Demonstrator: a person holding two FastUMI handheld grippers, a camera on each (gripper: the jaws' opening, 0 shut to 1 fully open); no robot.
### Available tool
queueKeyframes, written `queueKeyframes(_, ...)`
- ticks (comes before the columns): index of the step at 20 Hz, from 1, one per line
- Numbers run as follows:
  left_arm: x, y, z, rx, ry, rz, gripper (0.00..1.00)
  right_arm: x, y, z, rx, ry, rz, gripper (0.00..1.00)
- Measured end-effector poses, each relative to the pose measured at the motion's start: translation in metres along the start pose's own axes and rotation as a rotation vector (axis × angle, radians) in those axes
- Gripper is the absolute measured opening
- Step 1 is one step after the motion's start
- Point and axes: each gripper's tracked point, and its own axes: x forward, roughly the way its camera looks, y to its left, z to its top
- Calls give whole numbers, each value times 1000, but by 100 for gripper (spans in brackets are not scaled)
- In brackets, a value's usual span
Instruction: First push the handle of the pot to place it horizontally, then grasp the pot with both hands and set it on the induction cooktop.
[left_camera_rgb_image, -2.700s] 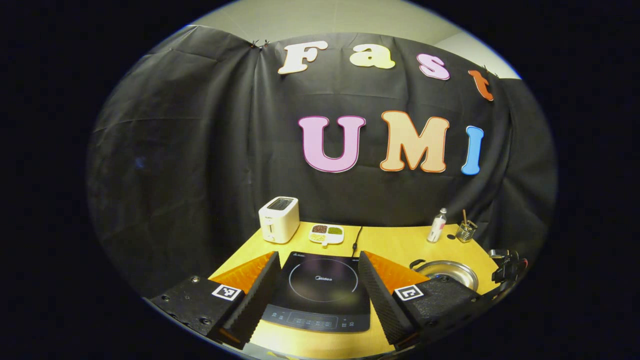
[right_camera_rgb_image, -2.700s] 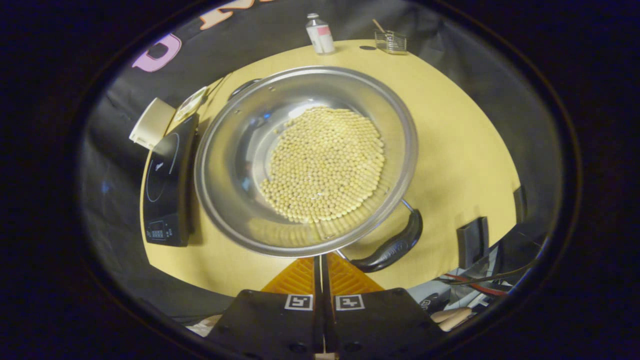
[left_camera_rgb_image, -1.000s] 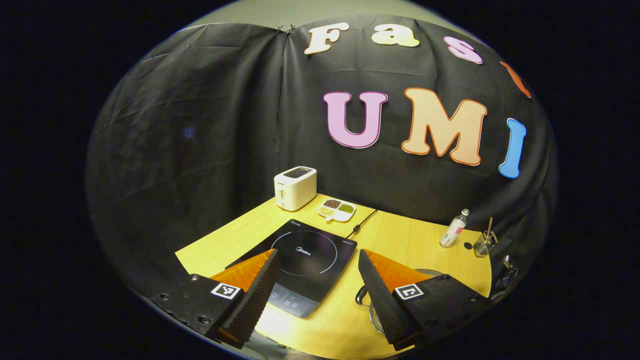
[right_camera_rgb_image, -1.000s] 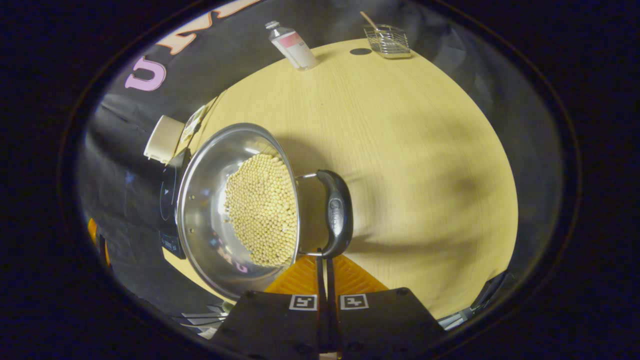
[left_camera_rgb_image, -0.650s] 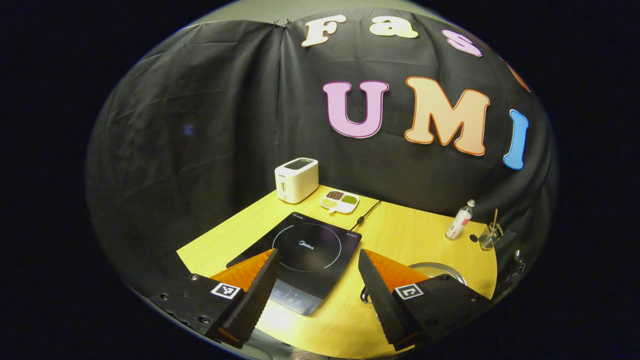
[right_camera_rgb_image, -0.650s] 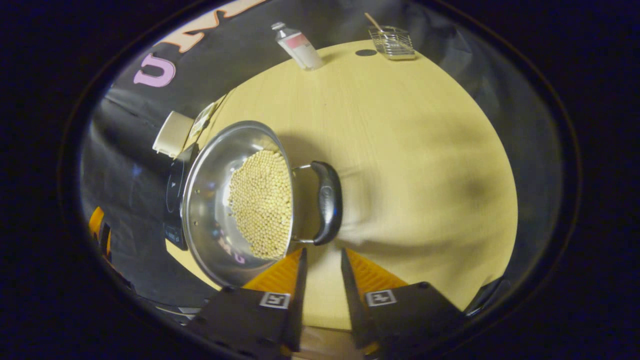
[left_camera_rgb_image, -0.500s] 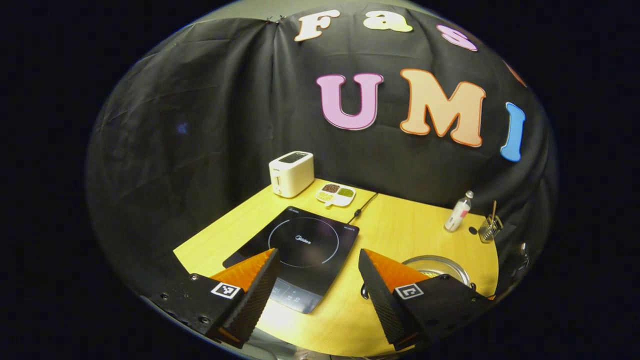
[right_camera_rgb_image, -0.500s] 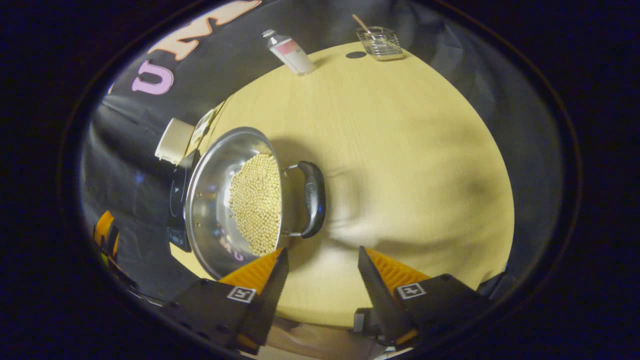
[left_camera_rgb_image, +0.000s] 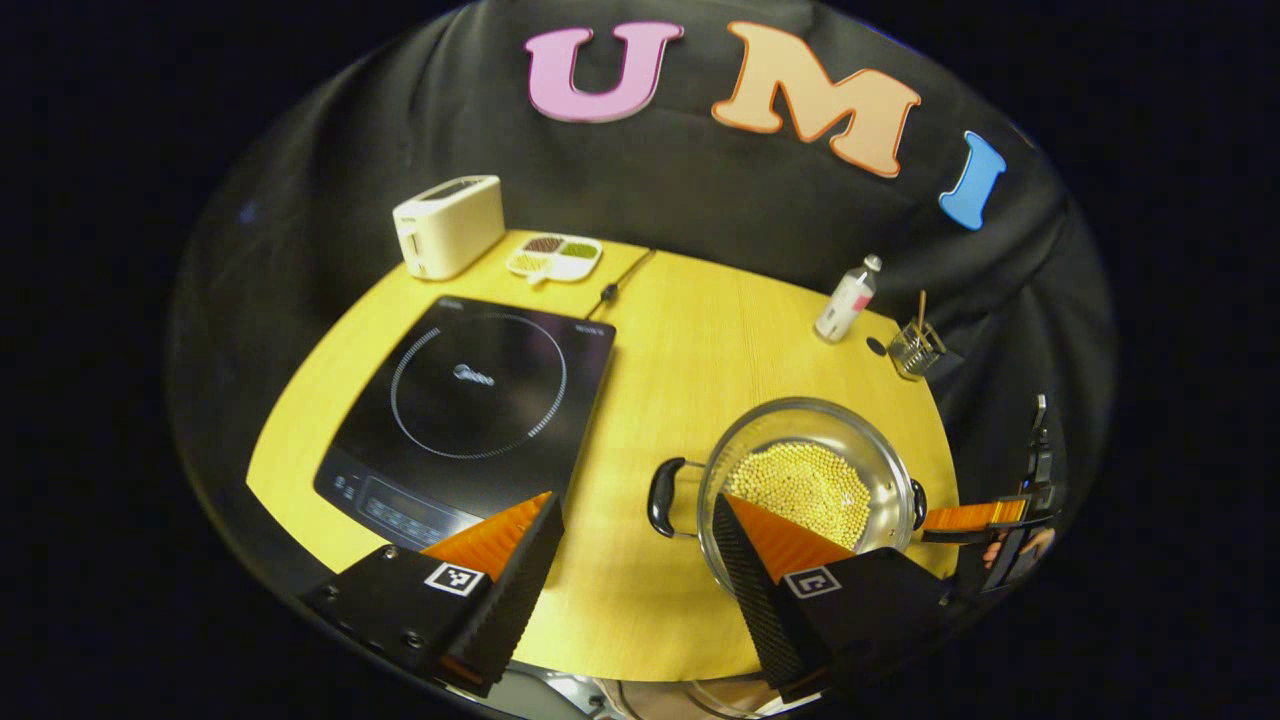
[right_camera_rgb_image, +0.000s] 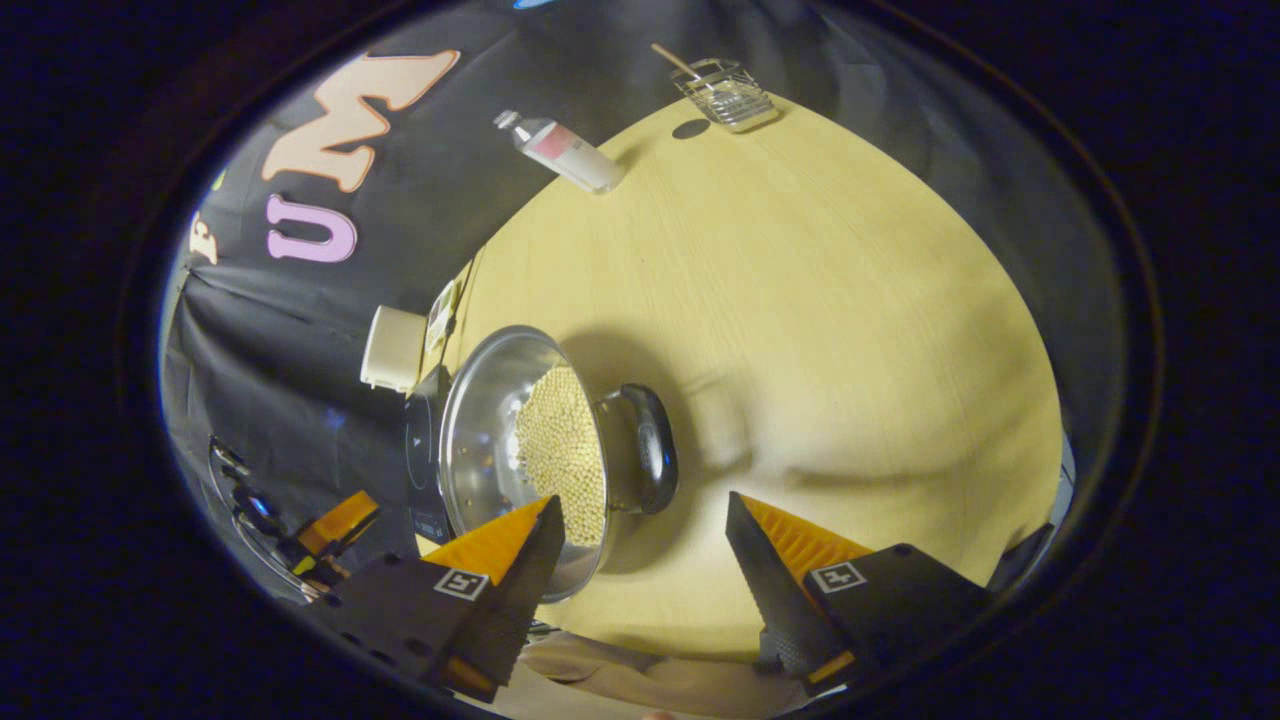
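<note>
Left gripper view, left to right. A cream two-slot toaster (left_camera_rgb_image: 449, 225) stands at the upper left of the yellow wooden tabletop (left_camera_rgb_image: 690, 340), against the black cloth wall. Just right of it lies a white divided dish of grains (left_camera_rgb_image: 553, 257). Below these, the flat black induction cooktop (left_camera_rgb_image: 467, 408) occupies the left part of the tabletop; its glass surface is bare and its control strip faces the lower left. A black power cord (left_camera_rgb_image: 620, 281) runs from the cooktop's far corner toward the wall. The left tongs (left_camera_rgb_image: 632, 520) appear at the bottom centre, set wide with nothing between the fingers. The round stainless-steel pot of pale yellow beans (left_camera_rgb_image: 806, 484) sits on the tabletop at lower right, apart from the cooktop, partly behind the right-hand finger. Its black left handle (left_camera_rgb_image: 662, 496) lies level, pointing toward the cooktop. At upper right stand a small clear bottle with a pink label (left_camera_rgb_image: 846, 297) and a wire mesh holder with a stick (left_camera_rgb_image: 914, 343). At the far right, a finger of the right tongs (left_camera_rgb_image: 972, 516) lies just beside the pot's right side.

Right gripper view. The pot (right_camera_rgb_image: 490, 450) sits left of centre, its black right handle (right_camera_rgb_image: 652, 447) level. The right tongs (right_camera_rgb_image: 645, 540) are wide, empty, with the handle beyond the fingertips.
</note>
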Motion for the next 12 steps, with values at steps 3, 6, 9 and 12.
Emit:
queueKeyframes(3, 29, -2, -11, 8, 77, -3, 93, 12, 0, -2, 8, 25, -3, 100)
queueKeyframes(6, 44, -9, -17, 4, 145, -26, 93, 24, 1, 1, 20, 51, -5, 100)
queueKeyframes(9, 55, -17, -27, 1, 215, -39, 93, 36, 2, 2, 36, 79, -8, 100)
queueKeyframes(12, 67, -25, -34, -5, 264, -50, 93, 46, 3, 0, 37, 106, -9, 92)
